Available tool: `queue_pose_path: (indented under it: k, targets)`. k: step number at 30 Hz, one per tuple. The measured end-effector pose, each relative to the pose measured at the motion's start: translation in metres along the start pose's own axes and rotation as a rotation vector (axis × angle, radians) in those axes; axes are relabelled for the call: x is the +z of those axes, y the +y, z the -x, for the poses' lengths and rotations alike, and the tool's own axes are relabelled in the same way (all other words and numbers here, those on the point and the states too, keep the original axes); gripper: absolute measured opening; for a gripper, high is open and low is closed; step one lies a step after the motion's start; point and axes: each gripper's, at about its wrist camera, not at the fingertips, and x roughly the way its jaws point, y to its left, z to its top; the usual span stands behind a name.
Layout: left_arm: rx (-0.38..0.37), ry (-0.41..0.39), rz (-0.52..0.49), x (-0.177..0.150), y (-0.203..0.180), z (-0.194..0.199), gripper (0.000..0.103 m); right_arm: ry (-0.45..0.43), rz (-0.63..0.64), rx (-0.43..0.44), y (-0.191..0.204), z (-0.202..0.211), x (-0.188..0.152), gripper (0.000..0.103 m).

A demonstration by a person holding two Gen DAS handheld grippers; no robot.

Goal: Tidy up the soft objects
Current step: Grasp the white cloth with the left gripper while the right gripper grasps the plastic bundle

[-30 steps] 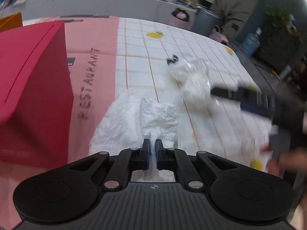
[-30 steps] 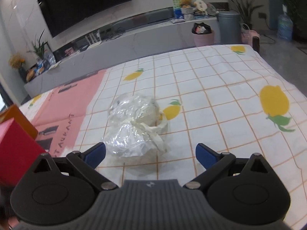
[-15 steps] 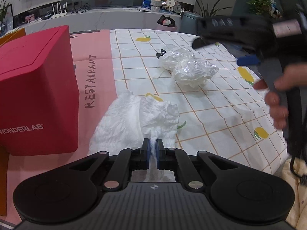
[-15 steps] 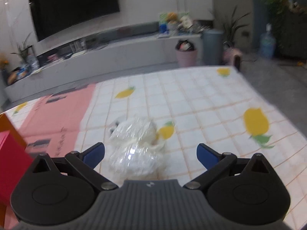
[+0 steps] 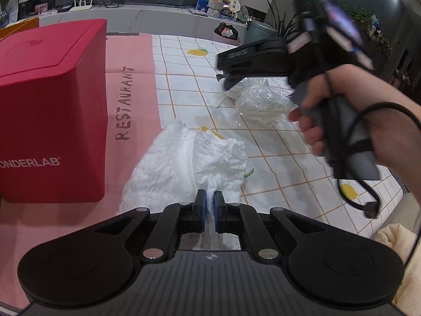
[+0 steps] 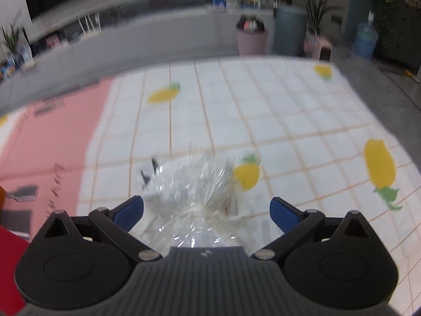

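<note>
The white crumpled bag (image 5: 189, 163), limp, light and slippery-looking, lies on the desk (image 5: 276, 158) beside the red box (image 5: 52, 110), its near edge pinched in the clenched left tool (image 5: 208, 212), best held by gathered folds, while the right tool (image 6: 206, 209) hangs spread wide over the clear-wrapped bundle (image 6: 192, 181).

I work over a table spread with a cloth (image 5: 184, 79): one part is plain pink with dark "RESTAURANT" lettering, the other a white grid of orange lines dotted with yellow pineapples. On the pink part stands a red cube-shaped box (image 5: 52, 110) with white lettering on its side. Just beside it, across the seam, lies a crumpled white plastic bag (image 5: 189, 163). Farther out on the grid rests a clear plastic bag of white stuffing (image 5: 260, 100) (image 6: 192, 184).
</note>
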Motion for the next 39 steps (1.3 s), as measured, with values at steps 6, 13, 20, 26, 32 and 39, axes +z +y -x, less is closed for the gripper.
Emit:
queue_pose_path:
  k: [6,13,20,26,32,39]
  targets:
    - [-0.008,-0.014,-0.015,-0.003,0.001,0.001,0.008,0.001,0.036,-0.056,0.013,-0.02,-0.005,0.1]
    - [-0.002,-0.027,-0.048,-0.005,-0.001,0.003,0.008,-0.055,0.108,0.003,0.008,-0.011,-0.017,0.072]
    - [-0.031,0.002,0.002,-0.003,0.009,0.003,0.008,-0.012,0.194,0.061,-0.007,0.021,-0.052,0.068]
    - [-0.047,0.004,-0.031,-0.009,0.017,0.01,0.013,0.061,0.263,0.105,-0.019,0.057,-0.093,0.068]
    - [-0.085,-0.042,-0.194,-0.017,0.014,0.015,0.018,0.041,0.284,0.127,-0.028,0.077,-0.118,0.068]
    - [-0.166,-0.024,-0.365,-0.017,-0.001,0.029,0.082,0.013,0.296,0.143,-0.03,0.079,-0.121,0.068]
